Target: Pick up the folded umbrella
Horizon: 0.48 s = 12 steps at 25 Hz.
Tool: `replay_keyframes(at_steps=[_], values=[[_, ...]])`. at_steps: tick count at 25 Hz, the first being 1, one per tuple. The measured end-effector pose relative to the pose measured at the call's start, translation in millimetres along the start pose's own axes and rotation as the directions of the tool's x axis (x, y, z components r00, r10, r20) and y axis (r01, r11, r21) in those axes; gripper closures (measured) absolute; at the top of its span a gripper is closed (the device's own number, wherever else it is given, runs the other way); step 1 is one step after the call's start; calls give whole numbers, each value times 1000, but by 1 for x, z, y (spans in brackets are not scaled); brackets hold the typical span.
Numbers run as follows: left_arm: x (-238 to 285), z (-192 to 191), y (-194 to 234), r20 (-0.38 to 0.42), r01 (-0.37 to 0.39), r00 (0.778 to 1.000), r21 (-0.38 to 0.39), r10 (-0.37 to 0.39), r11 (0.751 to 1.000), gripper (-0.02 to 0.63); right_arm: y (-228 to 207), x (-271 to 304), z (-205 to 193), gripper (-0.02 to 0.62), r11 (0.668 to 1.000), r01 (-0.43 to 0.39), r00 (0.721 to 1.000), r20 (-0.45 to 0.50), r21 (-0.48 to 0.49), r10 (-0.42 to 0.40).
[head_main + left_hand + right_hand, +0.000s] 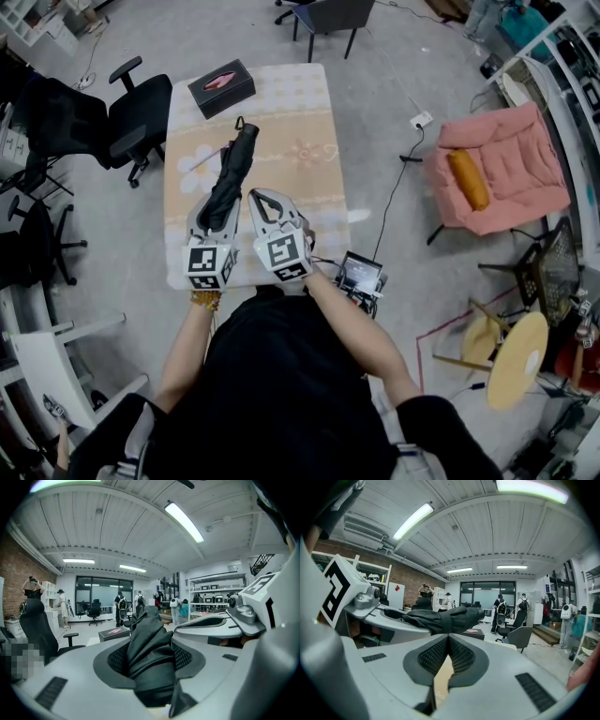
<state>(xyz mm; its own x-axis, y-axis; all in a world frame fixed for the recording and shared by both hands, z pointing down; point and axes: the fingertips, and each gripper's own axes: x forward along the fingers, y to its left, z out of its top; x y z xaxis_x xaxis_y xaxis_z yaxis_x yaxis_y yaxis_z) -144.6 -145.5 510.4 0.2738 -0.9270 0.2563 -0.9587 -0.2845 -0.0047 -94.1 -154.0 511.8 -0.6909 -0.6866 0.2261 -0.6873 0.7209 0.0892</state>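
Umbrella (pixel 147 651) of creased black fabric between left gripper's (pixel 150 663) dimpled pads (pixel 117 660)

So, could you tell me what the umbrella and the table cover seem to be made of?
The umbrella looks like thin black synthetic fabric, matte, creasing in soft folds. The cover seems soft printed cloth, matte, peach with pale flowers.

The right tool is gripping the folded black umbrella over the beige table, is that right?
No, it's the left tool that is gripping the folded black umbrella over the beige table. The left gripper view shows the umbrella pinched between its pads, while the right tool is shut on nothing.
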Motion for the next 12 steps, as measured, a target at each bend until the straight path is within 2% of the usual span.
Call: replay_keyframes(at_steps=[12], values=[[1,0,1,-1,-2,1000,-2,2,1000,409,-3,0,0,580,1000,8,1000,0,-5,-8]])
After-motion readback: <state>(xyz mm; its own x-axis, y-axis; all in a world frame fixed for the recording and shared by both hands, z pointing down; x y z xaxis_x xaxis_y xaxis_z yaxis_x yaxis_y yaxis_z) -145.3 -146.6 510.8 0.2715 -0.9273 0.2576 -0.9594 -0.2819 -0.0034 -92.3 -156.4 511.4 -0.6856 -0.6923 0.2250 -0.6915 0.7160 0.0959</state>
